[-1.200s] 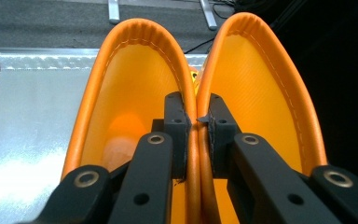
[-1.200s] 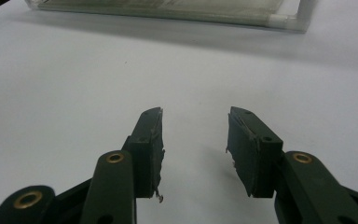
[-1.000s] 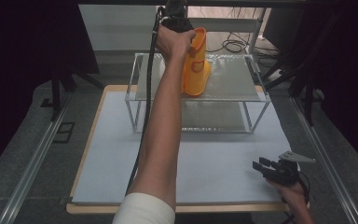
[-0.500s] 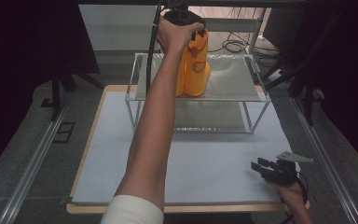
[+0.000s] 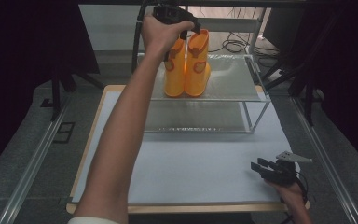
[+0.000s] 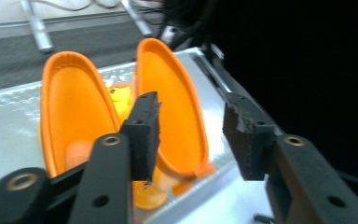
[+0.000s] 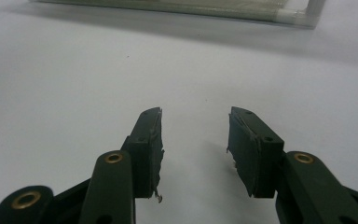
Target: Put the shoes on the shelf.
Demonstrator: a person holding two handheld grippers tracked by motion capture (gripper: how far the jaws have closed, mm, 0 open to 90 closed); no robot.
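High view: two orange boots (image 5: pixel 187 65) are seen standing upright, side by side, on the top shelf of a clear rack (image 5: pixel 256 88) at the far side of the bench (image 5: pixel 205 168).

Above the boot tops the left tongs (image 5: pixel 192 27) are held; their jaws have just been closing partway after a wide opening, and in the left gripper view the left tongs (image 6: pixel 191 135) are seen parted with nothing pressed between the pads, one pad being set over the rim of the right-hand boot (image 6: pixel 172 112). Near the bench's front right corner the right tongs (image 5: pixel 259 167) are rested, and in the right gripper view the right tongs (image 7: pixel 195 149) are shown parted over the bare white surface, nothing being gripped.
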